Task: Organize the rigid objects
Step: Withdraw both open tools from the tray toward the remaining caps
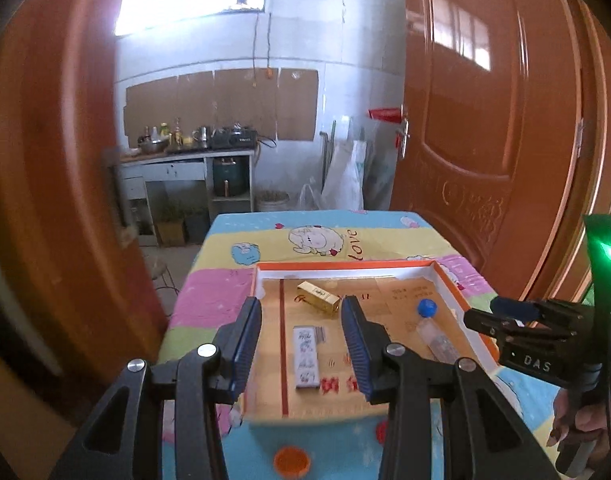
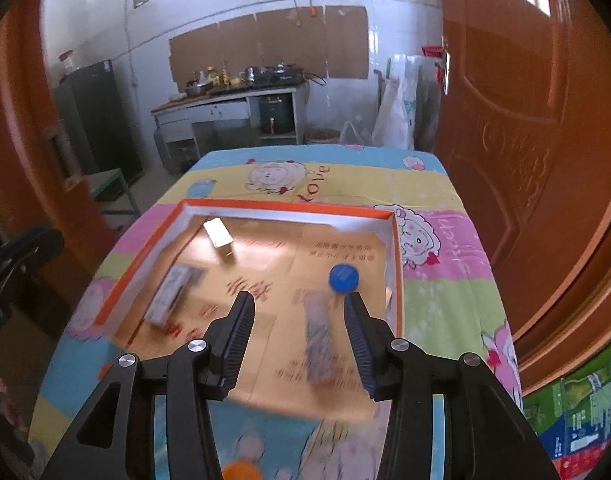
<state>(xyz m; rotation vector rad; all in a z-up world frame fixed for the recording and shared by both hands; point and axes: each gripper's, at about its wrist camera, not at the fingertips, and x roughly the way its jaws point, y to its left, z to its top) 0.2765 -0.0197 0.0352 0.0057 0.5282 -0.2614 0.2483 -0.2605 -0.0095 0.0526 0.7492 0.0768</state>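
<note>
A shallow orange-rimmed cardboard tray [image 1: 345,266] [image 2: 285,205] lies on the cartoon-print table. Inside it are a gold box [image 1: 319,298] [image 2: 219,236], a flat white printed box [image 1: 306,360] [image 2: 171,292] and a clear bottle with a blue cap [image 1: 427,308] [image 2: 343,278] lying on its side. My left gripper [image 1: 300,304] hovers open above the white box, holding nothing. My right gripper [image 2: 298,299] [image 1: 489,312] stands open above the bottle, its pads clear of it. An orange cap [image 1: 291,460] [image 2: 239,472] rests on the cloth in front of the tray.
Orange wooden doors [image 1: 485,120] flank the table on both sides. Beyond its far edge are a kitchen counter [image 1: 185,156] with pots, and white bags [image 1: 345,176]. A person's hand [image 1: 577,420] holds the right gripper's handle. Green cartons [image 2: 577,412] stand at the right.
</note>
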